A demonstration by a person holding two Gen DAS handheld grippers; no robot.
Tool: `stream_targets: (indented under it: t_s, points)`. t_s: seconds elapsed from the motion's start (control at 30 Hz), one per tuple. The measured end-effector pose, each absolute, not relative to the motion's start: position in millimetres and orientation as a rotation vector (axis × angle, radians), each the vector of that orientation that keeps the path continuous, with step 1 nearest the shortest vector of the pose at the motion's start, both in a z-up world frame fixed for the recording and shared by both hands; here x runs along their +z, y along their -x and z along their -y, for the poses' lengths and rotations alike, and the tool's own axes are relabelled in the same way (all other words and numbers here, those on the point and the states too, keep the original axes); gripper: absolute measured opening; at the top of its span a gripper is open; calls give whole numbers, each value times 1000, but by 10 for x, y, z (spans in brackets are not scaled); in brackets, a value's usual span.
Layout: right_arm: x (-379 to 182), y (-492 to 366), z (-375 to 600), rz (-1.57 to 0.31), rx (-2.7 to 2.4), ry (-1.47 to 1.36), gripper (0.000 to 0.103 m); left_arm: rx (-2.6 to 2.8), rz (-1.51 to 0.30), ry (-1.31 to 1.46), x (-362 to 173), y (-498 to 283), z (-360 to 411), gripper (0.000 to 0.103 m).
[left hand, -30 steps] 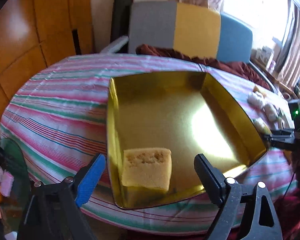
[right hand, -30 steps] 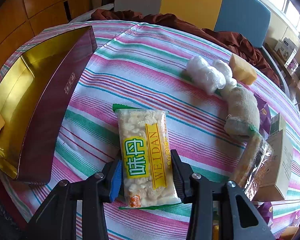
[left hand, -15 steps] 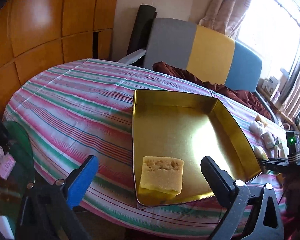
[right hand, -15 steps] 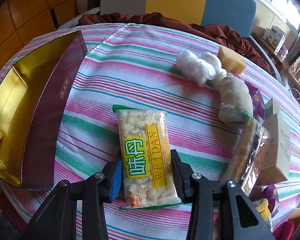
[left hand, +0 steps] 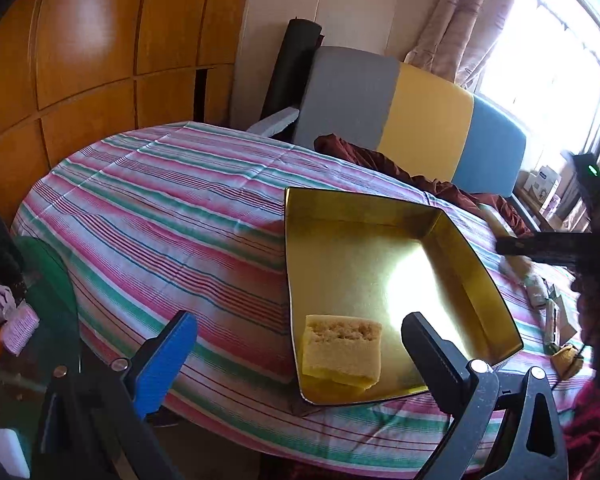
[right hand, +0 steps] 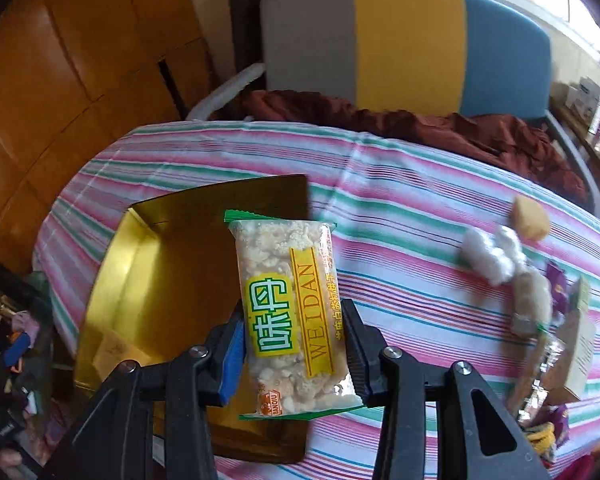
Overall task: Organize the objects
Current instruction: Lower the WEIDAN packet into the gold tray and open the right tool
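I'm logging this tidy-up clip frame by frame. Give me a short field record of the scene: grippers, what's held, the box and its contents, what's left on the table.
left gripper: open, empty
right gripper: shut on snack bar packet, lifted above the table
gold box: open, on striped tablecloth
in box: yellow sponge, near corner
left on table: white wrapped bundle, cardboard carton, other small items
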State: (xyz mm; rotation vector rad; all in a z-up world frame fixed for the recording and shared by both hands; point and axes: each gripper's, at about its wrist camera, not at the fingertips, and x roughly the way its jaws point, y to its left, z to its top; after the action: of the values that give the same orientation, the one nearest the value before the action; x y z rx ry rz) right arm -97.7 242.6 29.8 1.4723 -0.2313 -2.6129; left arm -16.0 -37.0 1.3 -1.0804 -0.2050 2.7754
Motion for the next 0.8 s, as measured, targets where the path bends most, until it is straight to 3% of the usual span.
stream_targets:
  t_s: [0.4, 0.63, 0.8]
  points:
    - [-579, 1796, -1093, 324, -2357, -1759, 44, 2769, 298, 1149, -138, 199, 602, 103]
    - [-703, 1766, -1052, 524, -2227, -1720, 50, 2762, 324, 1180, -210, 246, 643, 103]
    - [-592, 1659, -1047, 498, -2212, -1661, 50, 2762, 298, 1180, -214, 239, 601, 103]
